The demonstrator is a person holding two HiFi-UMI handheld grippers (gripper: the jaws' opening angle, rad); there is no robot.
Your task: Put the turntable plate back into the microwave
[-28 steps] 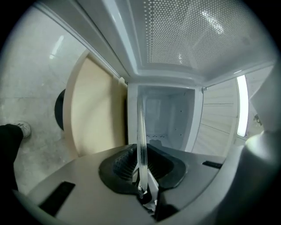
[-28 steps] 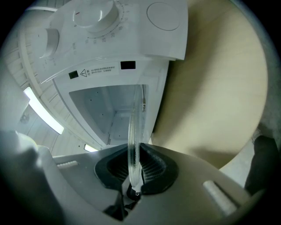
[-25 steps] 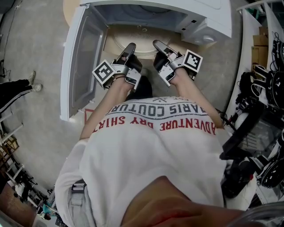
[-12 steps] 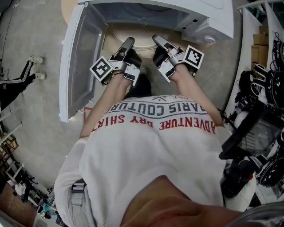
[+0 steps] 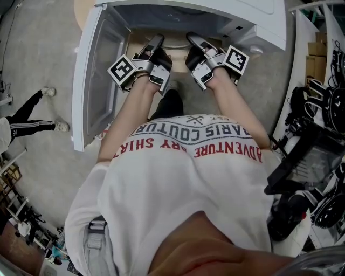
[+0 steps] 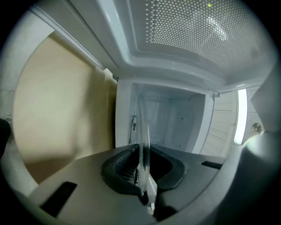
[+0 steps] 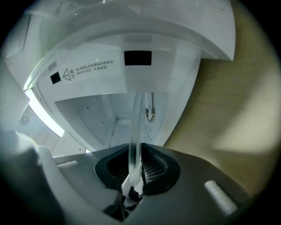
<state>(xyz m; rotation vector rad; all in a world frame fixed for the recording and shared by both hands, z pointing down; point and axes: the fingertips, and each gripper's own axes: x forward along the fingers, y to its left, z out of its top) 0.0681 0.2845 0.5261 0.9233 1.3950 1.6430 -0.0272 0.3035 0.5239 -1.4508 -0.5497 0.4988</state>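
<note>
Gripping opposite edges of the turntable plate (image 6: 142, 125), left claw (image 6: 141, 173) and right claw (image 7: 135, 171) have advanced into the microwave (image 5: 253, 21) opening; seating likely follows.

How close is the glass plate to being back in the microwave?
Done: the door is open and the plate is lifted. Now: the left claw and right claw each pinch its rim, holding it at the mouth of the microwave. Left: slide it inside, set it down, let go.

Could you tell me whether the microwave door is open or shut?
Open. The microwave door is swung out left in the head view, and both gripper views look into the white cavity.
</note>
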